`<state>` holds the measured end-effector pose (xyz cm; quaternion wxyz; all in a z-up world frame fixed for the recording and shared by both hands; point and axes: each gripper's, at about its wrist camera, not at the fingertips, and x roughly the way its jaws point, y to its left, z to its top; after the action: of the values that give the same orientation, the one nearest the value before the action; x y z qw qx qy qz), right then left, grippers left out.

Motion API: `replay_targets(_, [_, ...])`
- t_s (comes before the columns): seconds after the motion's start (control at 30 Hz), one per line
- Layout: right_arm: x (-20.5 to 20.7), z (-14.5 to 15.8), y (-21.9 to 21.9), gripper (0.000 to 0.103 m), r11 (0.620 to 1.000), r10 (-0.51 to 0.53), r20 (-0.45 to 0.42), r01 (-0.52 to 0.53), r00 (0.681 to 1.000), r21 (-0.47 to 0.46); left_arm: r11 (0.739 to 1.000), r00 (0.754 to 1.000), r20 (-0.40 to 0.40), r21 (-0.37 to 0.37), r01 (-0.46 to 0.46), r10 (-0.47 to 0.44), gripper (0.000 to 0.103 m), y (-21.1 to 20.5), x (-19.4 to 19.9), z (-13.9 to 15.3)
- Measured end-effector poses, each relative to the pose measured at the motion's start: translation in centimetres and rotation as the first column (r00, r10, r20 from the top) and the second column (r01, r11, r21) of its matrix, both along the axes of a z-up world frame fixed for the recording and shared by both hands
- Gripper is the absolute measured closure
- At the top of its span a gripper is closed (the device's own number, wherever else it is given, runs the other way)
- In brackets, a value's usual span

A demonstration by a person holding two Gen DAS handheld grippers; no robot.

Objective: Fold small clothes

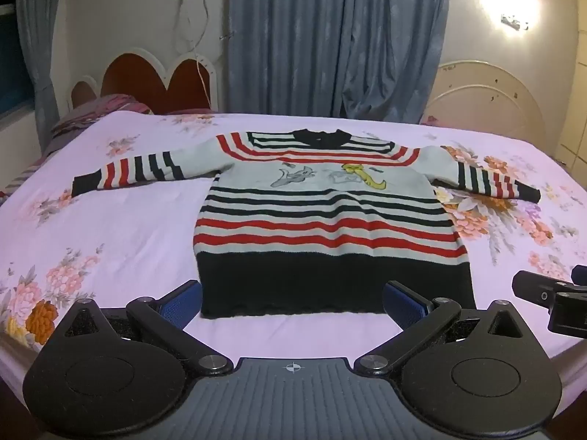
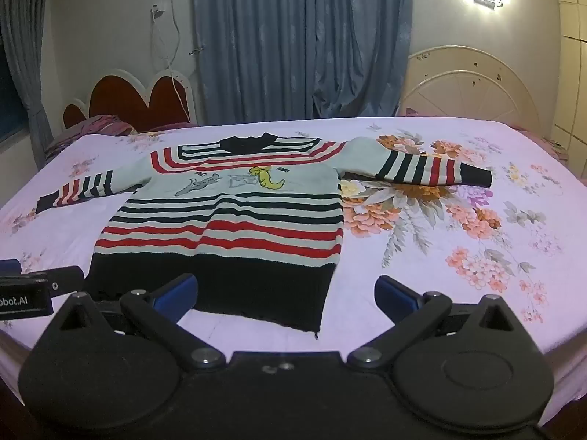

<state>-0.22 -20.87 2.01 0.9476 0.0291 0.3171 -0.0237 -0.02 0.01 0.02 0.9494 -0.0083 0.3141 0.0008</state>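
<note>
A small striped sweater (image 1: 323,216), red, black and pale grey with a cartoon print, lies flat on the bed with both sleeves spread out. It also shows in the right wrist view (image 2: 234,220). My left gripper (image 1: 293,300) is open and empty, hovering at the sweater's black hem. My right gripper (image 2: 286,293) is open and empty, at the hem's right corner. The right gripper shows at the right edge of the left wrist view (image 1: 550,300); the left gripper shows at the left edge of the right wrist view (image 2: 29,289).
The bed has a pale pink floral sheet (image 1: 110,227) and its near edge lies just under the grippers. A red heart-shaped headboard (image 1: 157,77) and pillows stand at the far left. Blue curtains (image 1: 330,36) hang behind, and a white round headboard (image 2: 466,88) stands at the far right.
</note>
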Motion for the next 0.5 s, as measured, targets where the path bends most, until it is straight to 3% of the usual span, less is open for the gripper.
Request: replay_targets(0.5, [0.06,0.0,-0.09,0.001,1.0,-0.001,0.004,0.001,1.0,0.002,1.0,1.0,-0.008,0.009,0.0,0.0,0.0,0.08,0.24,-0.3])
